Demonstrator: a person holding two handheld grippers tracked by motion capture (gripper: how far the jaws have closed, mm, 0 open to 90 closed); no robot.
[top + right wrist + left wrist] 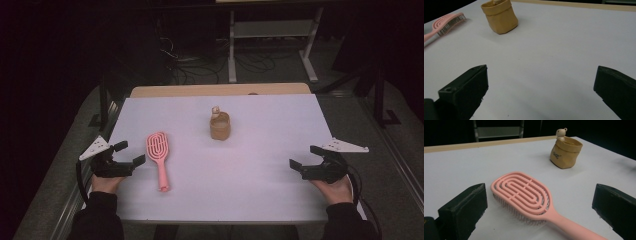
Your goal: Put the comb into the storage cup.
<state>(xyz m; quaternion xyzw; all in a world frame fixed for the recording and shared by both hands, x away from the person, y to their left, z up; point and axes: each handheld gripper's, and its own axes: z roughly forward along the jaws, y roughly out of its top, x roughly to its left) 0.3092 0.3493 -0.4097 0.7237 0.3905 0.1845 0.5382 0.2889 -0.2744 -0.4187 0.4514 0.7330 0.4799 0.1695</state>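
The white table carries the whole scene, and nothing on it is yet in hand; as far as the layout allows a judgement, the work stands at its very start, with the reach, the grip and any carrying all left to do. In the high view, taking the table's middle as the clock's centre, the left gripper rests at about 8 o'clock and the right gripper at about 4 o'clock, each held by a hand at the near edge. Both claws are spread wide, with nothing between the jaws; the left gripper view and the right gripper view each show the two black jaws apart at the bottom corners with bare table between or beyond them. The pink hairbrush, the thing nearest the left gripper and just beside it, lies flat at about 9 o'clock, its oval head toward the far side and its handle pointing toward the person. Seen closely in the left gripper view, the pink hairbrush has an open, looped back of concentric ribs, fine bristles facing down onto the table, and a smooth tapering handle; it looks light and rigid. The tan pouch stands upright at about 12 o'clock, well apart from both grippers, its rim rolled over and small print on its side. A small pale bear figure peeks above its rim.
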